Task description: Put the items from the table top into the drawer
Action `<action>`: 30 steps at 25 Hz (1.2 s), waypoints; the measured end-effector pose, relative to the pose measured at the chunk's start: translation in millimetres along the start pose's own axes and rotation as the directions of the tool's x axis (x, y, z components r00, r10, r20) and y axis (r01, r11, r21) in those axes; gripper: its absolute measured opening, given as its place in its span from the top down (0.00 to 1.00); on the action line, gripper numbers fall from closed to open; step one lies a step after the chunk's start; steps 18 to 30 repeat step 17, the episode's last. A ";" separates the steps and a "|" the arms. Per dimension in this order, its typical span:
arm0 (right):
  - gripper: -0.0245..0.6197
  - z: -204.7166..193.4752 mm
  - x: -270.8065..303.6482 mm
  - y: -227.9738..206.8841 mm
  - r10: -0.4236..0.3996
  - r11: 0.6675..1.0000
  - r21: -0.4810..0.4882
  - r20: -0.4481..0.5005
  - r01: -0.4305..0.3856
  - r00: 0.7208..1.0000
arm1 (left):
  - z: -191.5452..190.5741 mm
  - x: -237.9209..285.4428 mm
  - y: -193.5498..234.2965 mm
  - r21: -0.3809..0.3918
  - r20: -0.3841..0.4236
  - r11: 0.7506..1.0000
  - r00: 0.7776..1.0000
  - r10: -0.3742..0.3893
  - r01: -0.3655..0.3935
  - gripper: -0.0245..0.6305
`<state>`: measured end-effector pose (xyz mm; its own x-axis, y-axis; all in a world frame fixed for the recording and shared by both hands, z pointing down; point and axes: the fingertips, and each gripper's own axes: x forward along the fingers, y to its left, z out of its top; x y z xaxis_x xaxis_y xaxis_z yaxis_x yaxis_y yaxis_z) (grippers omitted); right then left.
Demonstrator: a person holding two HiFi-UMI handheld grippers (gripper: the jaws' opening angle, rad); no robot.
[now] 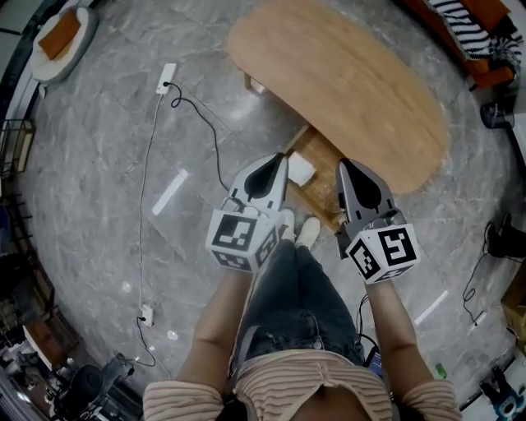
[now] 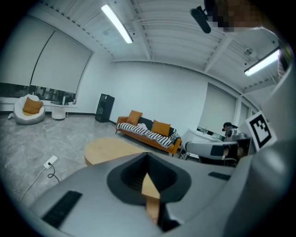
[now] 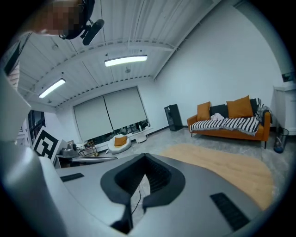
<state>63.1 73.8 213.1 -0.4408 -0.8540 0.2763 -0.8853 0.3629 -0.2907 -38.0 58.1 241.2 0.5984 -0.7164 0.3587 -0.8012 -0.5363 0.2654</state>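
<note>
Table top [image 1: 345, 90], smooth oval wood, lies beyond left gripper [image 1: 278, 160] and right gripper [image 1: 345, 166], jaws closed empty.

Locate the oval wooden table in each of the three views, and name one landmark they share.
Head view: the oval wooden table spans the upper centre, slanting toward the right.
Left gripper view: low, left of centre, in front of the sofa.
Right gripper view: lower right, reaching toward the picture's edge.
Shared landmark: the striped orange sofa, beyond the table.
</note>
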 end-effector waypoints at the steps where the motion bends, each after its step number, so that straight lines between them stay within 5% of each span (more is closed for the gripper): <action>1: 0.95 8.8 -4.7 1.9 0.000 1.000 -0.008 0.016 0.000 1.000 | 6.7 -5.4 -1.9 0.003 0.009 1.000 1.000 0.000 0.000 0.94; 17: 0.95 97.0 -71.5 31.7 0.012 0.997 -0.082 0.200 0.004 0.980 | 79.4 -55.5 -42.7 0.079 0.119 0.996 0.992 -0.044 0.035 0.94; 30: 0.95 97.0 -71.5 31.7 0.012 0.997 -0.082 0.200 0.004 0.980 | 79.4 -55.5 -42.7 0.079 0.119 0.996 0.992 -0.044 0.035 0.94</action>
